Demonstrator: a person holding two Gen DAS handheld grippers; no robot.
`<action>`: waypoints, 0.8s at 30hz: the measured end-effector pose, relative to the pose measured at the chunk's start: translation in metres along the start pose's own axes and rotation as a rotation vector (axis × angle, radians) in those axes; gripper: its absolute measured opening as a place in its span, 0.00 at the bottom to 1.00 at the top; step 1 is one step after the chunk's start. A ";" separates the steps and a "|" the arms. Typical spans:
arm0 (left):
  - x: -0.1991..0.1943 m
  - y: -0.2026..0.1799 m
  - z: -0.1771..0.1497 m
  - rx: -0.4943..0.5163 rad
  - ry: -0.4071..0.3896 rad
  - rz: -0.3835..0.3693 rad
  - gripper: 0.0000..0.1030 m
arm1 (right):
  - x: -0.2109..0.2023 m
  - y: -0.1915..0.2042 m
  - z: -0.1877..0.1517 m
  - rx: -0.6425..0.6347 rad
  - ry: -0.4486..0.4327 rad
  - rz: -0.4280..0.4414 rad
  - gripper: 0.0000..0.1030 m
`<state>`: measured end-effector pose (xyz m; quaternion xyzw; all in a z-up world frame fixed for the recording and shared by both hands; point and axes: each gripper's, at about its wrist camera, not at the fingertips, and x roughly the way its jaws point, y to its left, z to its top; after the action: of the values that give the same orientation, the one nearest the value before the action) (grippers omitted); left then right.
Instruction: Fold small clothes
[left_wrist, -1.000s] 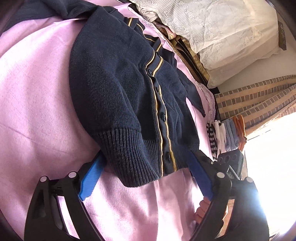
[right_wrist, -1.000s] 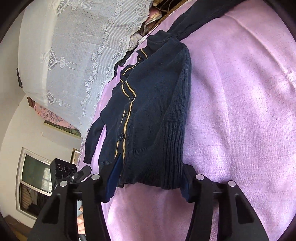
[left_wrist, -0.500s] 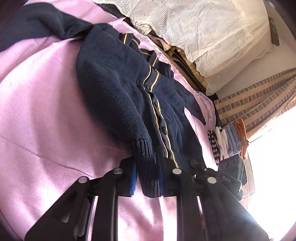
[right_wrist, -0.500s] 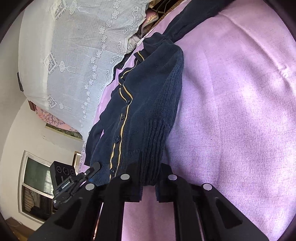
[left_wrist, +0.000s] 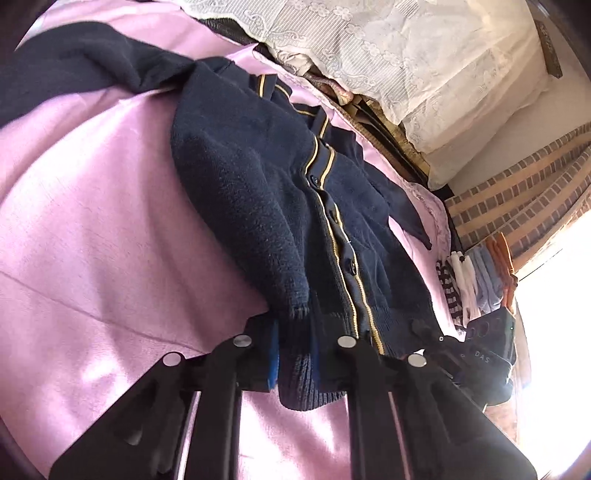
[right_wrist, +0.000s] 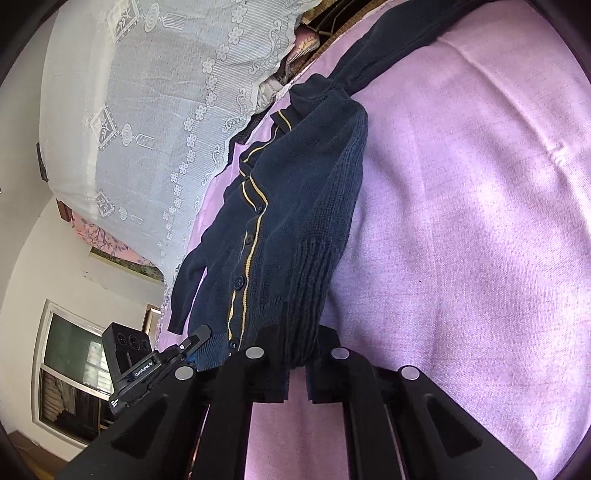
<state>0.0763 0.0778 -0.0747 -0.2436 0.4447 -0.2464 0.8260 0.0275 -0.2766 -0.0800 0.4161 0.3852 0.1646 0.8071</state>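
Note:
A navy knit cardigan with yellow trim and a buttoned front lies on the pink bedspread. One sleeve is folded over its front. My left gripper is closing, and its blue pads press on the ribbed cuff and hem at the near corner. In the right wrist view the same cardigan stretches away from my right gripper. Its jaws are closing too, with the bunched ribbed cuff pinched between them. The held edge looks slightly lifted off the bedspread. Another navy sleeve trails off at the far end.
White lace-covered pillows are stacked behind the cardigan. A row of folded clothes sits at the bed's far side beside a striped curtain. The other gripper's camera shows at the left, in front of a window. Bare bedspread spreads to the right.
Both grippers stood open around the cardigan's lower edge a second ago. They have since shut on the ribbed cuffs, and the fabric is now bunched and drawn up.

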 end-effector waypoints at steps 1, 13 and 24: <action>-0.009 -0.003 0.000 -0.001 -0.009 -0.015 0.11 | -0.006 0.004 -0.002 -0.012 -0.009 0.017 0.06; -0.041 0.016 -0.069 0.029 0.116 0.058 0.15 | -0.032 0.004 -0.075 -0.186 0.117 -0.086 0.05; -0.063 0.039 -0.038 -0.013 0.059 0.109 0.38 | -0.037 0.004 -0.048 -0.124 0.107 -0.080 0.40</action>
<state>0.0208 0.1397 -0.0790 -0.2169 0.4830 -0.2053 0.8231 -0.0322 -0.2699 -0.0762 0.3404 0.4334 0.1777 0.8153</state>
